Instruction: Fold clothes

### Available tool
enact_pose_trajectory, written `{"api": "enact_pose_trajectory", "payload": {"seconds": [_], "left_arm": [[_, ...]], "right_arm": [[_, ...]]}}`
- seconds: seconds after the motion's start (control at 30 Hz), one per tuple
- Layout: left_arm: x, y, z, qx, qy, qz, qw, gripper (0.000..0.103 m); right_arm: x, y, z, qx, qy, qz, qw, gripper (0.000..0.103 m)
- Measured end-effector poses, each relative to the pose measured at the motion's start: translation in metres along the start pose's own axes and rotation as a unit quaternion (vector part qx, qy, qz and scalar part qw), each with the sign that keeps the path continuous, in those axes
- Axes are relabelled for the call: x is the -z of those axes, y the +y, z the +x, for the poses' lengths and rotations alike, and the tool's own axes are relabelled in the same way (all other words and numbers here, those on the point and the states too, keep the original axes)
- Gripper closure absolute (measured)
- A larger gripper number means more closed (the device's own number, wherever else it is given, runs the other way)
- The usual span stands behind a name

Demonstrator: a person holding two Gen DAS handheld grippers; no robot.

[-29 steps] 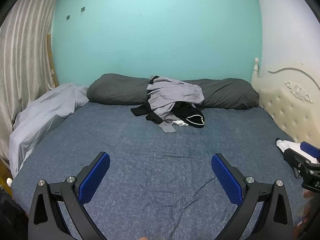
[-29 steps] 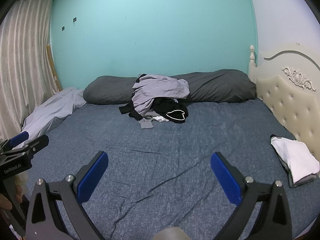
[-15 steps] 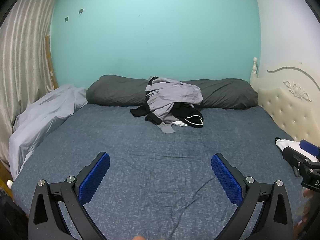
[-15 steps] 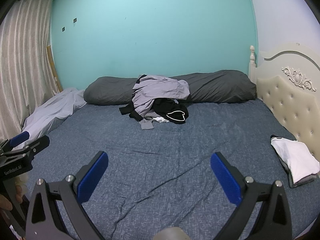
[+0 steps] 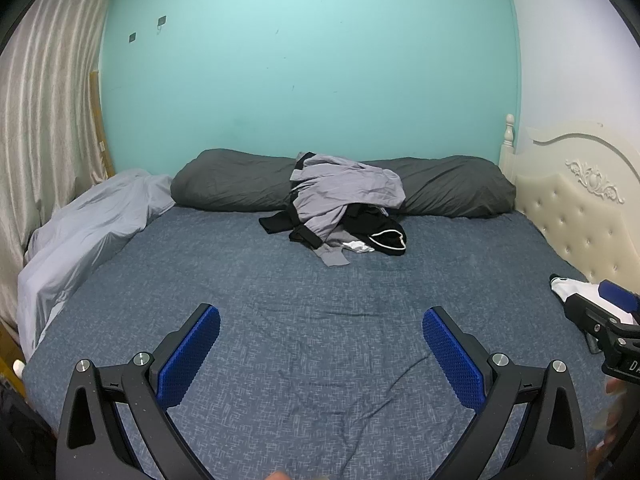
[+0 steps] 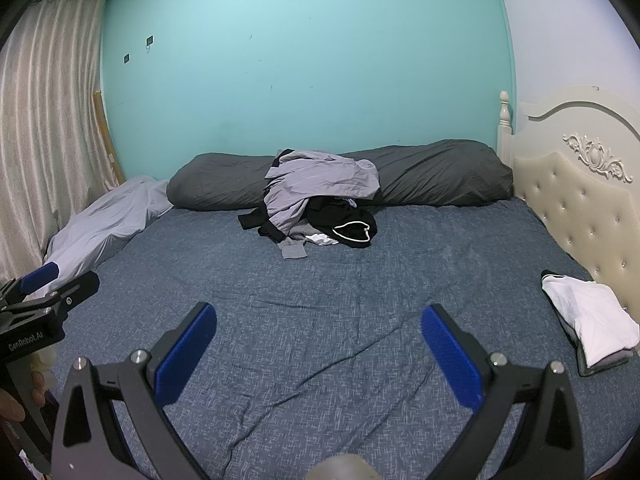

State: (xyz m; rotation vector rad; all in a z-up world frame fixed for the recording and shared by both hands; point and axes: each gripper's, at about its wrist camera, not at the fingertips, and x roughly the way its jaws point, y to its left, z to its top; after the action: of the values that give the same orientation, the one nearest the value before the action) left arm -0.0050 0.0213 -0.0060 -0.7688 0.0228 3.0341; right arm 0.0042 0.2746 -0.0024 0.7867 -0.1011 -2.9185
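Pile (image 5: 344,208) lies straight ahead across the bed (image 5: 280,320), well beyond both wide, empty hand-held grippers: left (image 5: 320,344), right (image 6: 318,342).

- The blue bedsheet (image 6: 320,320) lies bare and wide in front of both grippers, up to the clothes pile (image 6: 316,208).
- Behind the pile, the long grey pillow (image 6: 440,172) closes the way at the wall.
- On the right, the folded white garment (image 6: 592,320) lies just beside the headboard (image 6: 580,208).
- On the left, a light grey blanket (image 5: 88,232) covers the bed edge.
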Motion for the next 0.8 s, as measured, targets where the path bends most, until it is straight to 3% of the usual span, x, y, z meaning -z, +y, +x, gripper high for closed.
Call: {"api": "enact_pose_trajectory", "payload": {"seconds": [0.8], "left_arm": [[-0.0011, 0.0022, -0.0081, 0.016, -0.003, 0.003, 0.9999, 0.000]], "right_arm": [[0.0046, -0.0011, 0.0010, -0.001, -0.003, -0.002, 1.000, 0.000]]}}
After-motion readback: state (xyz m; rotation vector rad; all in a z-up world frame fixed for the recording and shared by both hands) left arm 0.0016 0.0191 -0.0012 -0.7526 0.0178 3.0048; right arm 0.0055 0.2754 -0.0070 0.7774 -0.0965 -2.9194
